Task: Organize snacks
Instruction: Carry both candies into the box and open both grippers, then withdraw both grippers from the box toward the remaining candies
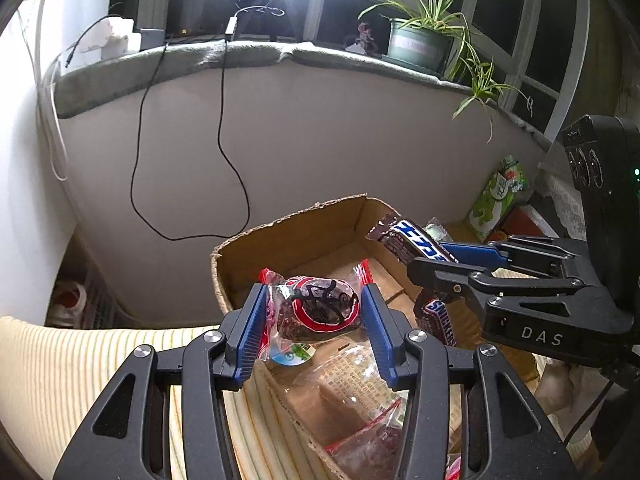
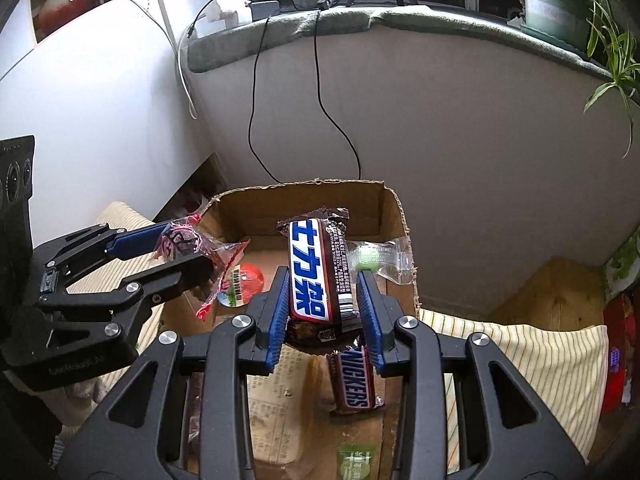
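**Two snacks held over the box**

While the left gripper pinches a red-printed clear snack packet, the right gripper clamps a Snickers bar; both hang above the open cardboard box, where another Snickers bar lies.

A striped cloth surface carries an open cardboard box.

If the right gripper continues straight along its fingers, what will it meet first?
Probably the floor of the cardboard box. The right gripper, shut on a Snickers bar, points down into it; another Snickers bar lies just below. Depth is unclear.
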`<state>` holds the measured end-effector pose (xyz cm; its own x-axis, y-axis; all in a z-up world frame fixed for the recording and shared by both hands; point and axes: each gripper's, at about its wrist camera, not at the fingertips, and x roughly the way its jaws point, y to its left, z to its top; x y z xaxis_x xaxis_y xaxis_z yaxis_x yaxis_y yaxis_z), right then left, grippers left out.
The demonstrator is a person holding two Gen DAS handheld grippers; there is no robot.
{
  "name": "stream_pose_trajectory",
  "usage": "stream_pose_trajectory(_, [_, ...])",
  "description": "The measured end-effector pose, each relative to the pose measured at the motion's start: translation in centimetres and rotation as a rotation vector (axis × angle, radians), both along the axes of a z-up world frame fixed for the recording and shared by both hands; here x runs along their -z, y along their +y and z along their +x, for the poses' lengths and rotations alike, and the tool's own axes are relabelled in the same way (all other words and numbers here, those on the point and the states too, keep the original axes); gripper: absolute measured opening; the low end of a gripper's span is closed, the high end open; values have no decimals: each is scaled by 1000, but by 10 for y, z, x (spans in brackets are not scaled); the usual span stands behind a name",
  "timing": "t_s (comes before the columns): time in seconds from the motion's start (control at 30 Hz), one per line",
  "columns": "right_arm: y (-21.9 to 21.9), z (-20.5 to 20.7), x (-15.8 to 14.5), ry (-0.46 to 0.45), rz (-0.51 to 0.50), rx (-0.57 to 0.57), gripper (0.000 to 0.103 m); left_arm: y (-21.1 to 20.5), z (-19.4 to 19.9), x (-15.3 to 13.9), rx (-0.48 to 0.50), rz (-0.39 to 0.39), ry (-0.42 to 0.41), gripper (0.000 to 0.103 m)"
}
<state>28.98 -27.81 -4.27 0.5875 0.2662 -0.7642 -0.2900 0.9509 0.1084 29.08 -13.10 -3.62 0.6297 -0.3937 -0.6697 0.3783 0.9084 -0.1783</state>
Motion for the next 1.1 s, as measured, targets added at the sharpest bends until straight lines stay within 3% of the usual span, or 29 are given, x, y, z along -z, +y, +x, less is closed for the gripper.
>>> stream_pose_trajectory(0.33, [-8,5,1,-1,20,23,37,-6,2,1,7,7,2,52])
stream_pose_trajectory(0.47, [-9,2,-4,-20,16,32,53,-3,1,-2,3,-1,-4,52])
stream_pose_trajectory(0.7, [-13,-7,-14,-45,22,49,56,9,-7,-10,-12,-15,-14,52])
stream_pose_trajectory(0.83, [-11,-16,-18,-55,14,51,64,15,-14,-17,-21,-21,-23,52])
stream_pose_trajectory(1.1, [1,-43,-31,-103,-23,50,64,35,-35,-31,-46,-40,-45,52])
